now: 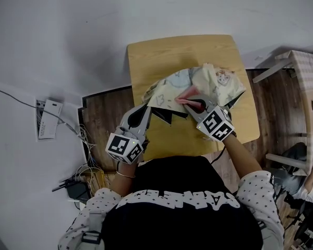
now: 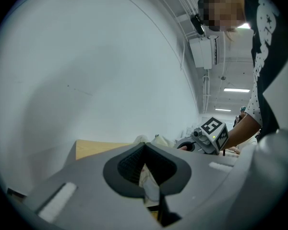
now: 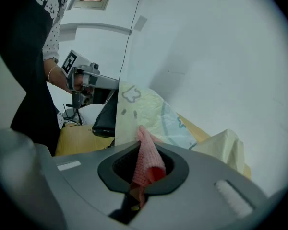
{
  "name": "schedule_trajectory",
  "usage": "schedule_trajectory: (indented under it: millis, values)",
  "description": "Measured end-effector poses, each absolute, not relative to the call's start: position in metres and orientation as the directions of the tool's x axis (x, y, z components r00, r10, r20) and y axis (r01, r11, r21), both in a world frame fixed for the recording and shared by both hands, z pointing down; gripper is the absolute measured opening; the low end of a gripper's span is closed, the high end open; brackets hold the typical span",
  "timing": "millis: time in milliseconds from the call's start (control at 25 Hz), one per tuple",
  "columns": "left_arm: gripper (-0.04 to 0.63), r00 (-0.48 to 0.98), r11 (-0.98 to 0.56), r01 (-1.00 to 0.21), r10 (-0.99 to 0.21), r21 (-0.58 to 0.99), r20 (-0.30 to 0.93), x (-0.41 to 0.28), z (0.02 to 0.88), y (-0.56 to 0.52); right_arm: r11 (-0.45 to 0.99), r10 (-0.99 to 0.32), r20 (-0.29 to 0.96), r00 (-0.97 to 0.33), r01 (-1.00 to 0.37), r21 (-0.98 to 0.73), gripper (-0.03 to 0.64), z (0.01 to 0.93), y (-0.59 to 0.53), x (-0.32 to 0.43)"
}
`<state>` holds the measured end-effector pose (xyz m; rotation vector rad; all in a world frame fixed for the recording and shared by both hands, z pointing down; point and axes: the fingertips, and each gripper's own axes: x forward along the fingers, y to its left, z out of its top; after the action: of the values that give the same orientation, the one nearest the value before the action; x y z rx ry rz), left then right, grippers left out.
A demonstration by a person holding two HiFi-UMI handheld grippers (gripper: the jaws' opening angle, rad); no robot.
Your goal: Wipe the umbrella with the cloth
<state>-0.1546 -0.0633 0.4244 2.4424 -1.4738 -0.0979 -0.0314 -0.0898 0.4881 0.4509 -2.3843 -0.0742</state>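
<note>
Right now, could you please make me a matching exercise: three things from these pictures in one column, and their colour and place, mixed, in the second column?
Things:
1. cloth
2. umbrella
3. table

Descriptions:
A. light wood, beneath the other two
B. pink, pinched in the shut right tongs
C. pale yellow with cartoon prints, edge pinched in the shut left tongs

Pairs: 1-B; 2-C; 3-A

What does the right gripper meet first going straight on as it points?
Probably the pale yellow printed fabric umbrella, right beyond the pink knitted cloth clamped in the right gripper; depth there is unclear.
</note>
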Motion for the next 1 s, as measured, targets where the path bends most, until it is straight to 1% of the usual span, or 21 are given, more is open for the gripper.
schedule_trajectory:
  millis: [760,1000]
  values:
    - [0.002,0.488,-0.448,-0.851,-0.868,0.273,0.095,-0.152,0.424,-0.064,0.943,-0.308,0.639,-0.705,-0.316,0.106,0.034,0.493,-0.047,-0.010]
    - [0.002,0.482,-0.443,-0.854,-0.871,0.274,0.095,-0.153,0.426,-0.063,0.940,-0.332,0.604,-0.725,-0.309,0.145,0.034,0.469,-0.047,-0.006]
